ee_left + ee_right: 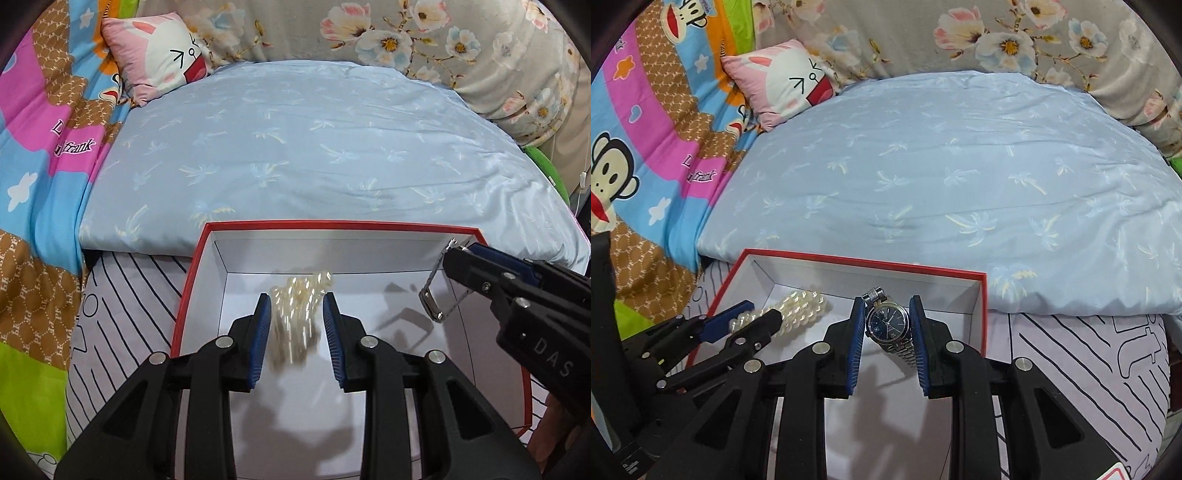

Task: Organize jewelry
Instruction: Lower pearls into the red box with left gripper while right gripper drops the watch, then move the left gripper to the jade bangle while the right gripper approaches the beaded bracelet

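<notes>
A red-rimmed white box (199,258) (984,295) lies on the bed. My left gripper (297,306) (759,310) is over the box with its jaws apart around a blurred pearl bracelet (295,321) (801,304); whether the pads still touch it is unclear. My right gripper (886,314) (448,253) is shut on a silver watch with a dark blue dial (888,321), held over the box's right side. In the left wrist view the watch band (432,299) hangs from that gripper above the box floor.
A light blue quilt (314,147) (942,177) lies just behind the box. A pink rabbit cushion (162,55) (783,81) and a colourful cartoon blanket (40,166) are at the left. A floral cover (461,44) runs along the back. A striped white sheet (1089,358) lies under the box.
</notes>
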The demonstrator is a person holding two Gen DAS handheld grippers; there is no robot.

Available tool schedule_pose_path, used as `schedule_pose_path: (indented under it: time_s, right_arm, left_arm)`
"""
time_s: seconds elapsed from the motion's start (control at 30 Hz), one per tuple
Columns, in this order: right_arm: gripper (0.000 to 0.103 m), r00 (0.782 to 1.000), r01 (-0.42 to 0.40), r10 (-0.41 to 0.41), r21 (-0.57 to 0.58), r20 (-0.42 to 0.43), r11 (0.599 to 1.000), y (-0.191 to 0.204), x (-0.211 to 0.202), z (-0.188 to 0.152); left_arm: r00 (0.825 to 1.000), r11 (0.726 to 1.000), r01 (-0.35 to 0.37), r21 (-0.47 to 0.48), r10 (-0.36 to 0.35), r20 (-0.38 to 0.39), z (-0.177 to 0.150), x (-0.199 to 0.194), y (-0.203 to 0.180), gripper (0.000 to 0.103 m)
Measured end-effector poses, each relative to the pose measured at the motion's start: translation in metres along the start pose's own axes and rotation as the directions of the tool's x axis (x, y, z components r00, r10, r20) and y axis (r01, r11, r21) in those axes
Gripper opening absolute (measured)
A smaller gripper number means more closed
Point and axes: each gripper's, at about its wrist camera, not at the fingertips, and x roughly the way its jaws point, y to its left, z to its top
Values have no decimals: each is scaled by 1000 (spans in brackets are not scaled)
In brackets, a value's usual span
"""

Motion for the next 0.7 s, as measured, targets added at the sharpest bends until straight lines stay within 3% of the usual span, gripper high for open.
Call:
schedule_pose_path:
  time_s: [0.07, 0.13, 0.2, 0.37, 0.7]
  right_arm:
    - [24, 1000, 3, -3, 4, 7, 1000, -1, -1, 0]
    - [33, 999, 30, -30, -5, 29, 1000, -1, -6, 0]
    - [42, 998, 41, -41, 0, 53, 999, -3, -14, -2]
    - [43, 996, 29, -30, 10, 81, 1000, -9, -40, -12]
    - [46, 991, 58, -62, 36, 116, 998, -16, -120, -89]
  left_arm:
    - [1000, 1000, -10, -8, 10, 8, 2, -1, 2, 32]
    - [1000, 1000, -27, -16, 27, 11, 3, -2, 3, 53]
    - [999, 998, -46, -31, 47, 26, 2, -5, 8, 58]
    - [998, 998, -43, -49, 45, 53, -7, -26, 16, 58]
    - [992, 997, -77, -19, 78, 97, -63, -102, 20, 58]
